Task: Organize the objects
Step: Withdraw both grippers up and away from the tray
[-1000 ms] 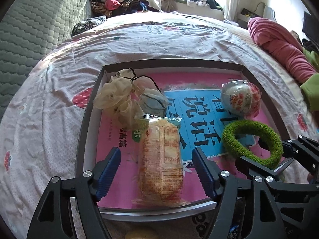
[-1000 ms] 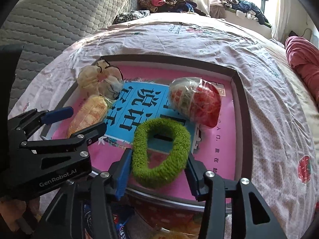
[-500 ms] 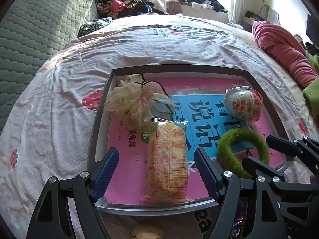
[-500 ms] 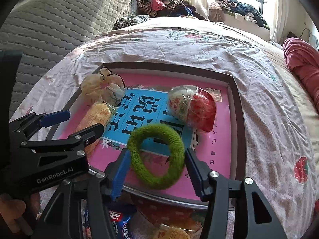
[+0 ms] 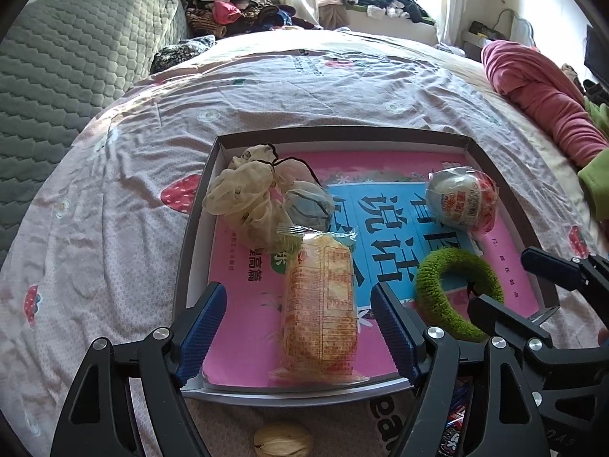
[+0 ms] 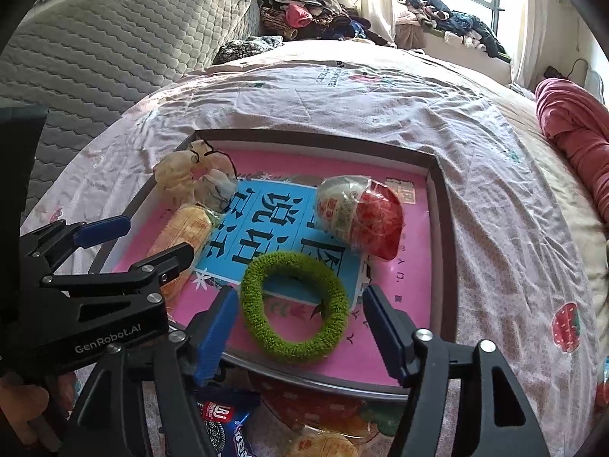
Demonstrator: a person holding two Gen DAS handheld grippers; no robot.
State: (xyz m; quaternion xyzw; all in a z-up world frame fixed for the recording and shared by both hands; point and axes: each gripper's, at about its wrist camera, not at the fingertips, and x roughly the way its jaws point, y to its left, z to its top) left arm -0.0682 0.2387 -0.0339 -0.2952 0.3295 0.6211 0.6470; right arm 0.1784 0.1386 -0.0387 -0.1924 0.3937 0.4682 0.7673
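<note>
Quilted grey headboard (image 5: pixel 68 76), heaped clothes (image 5: pixel 236 9) by the window, rolled pink blanket (image 6: pixel 574 129) on strawberry-print bedsheet (image 5: pixel 114 198)

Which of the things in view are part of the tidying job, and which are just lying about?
Job:
shallow grey-rimmed tray
fuzzy green hair ring
orange wrapped biscuit pack
cream fabric scrunchie
red-and-white plastic-wrapped egg
blue biscuit packet, on the bed outside the tray

Lying about:
grey quilted pillow
clothes pile
pink rolled blanket

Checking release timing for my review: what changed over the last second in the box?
The right gripper let go of the green hair tie; its jaws are opening and the tie has sprung rounder. The left gripper stayed open around the snack pack. Egg toy and scrunchies unchanged.
</note>
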